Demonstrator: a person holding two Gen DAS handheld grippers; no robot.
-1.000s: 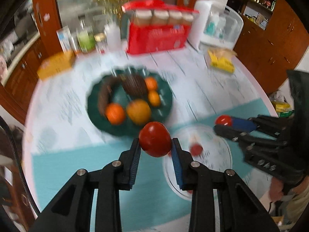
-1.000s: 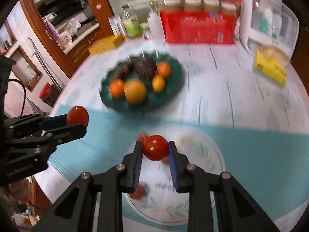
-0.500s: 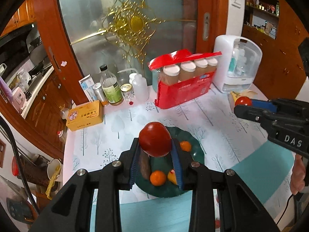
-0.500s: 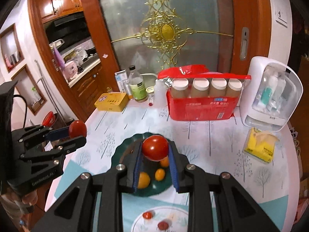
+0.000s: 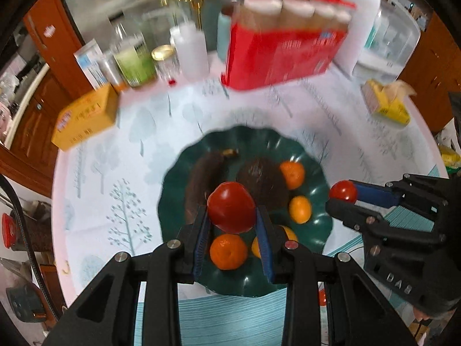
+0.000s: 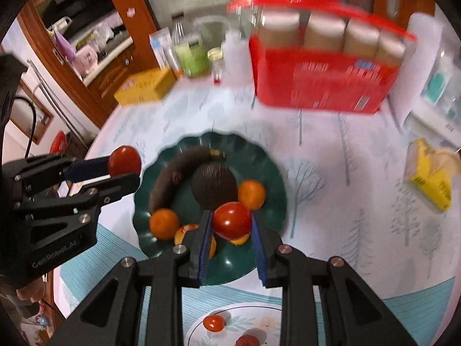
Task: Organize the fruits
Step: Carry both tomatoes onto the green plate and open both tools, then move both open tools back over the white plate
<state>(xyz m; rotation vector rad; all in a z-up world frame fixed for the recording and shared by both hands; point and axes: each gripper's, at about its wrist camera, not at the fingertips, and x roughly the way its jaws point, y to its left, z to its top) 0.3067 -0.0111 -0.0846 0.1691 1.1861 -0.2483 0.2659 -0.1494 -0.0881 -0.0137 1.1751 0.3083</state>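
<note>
A home dining room: wooden cabinets (image 6: 115, 66) line the walls, a gold-ornamented glass door (image 5: 161, 3) stands behind, and the tree-print worktop (image 6: 331, 173) carries bottles (image 5: 134, 57) (blurred).

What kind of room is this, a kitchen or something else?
Probably a home dining area beside a kitchen: a table with a tree-print cloth, a green fruit plate, bottles and jars at the back, and wooden cabinets with kitchenware behind.

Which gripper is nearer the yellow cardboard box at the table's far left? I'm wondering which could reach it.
Left. The left gripper hangs at the plate's left edge, toward the yellow cardboard box; the right gripper sits over the dark green plate, farther away.
</note>
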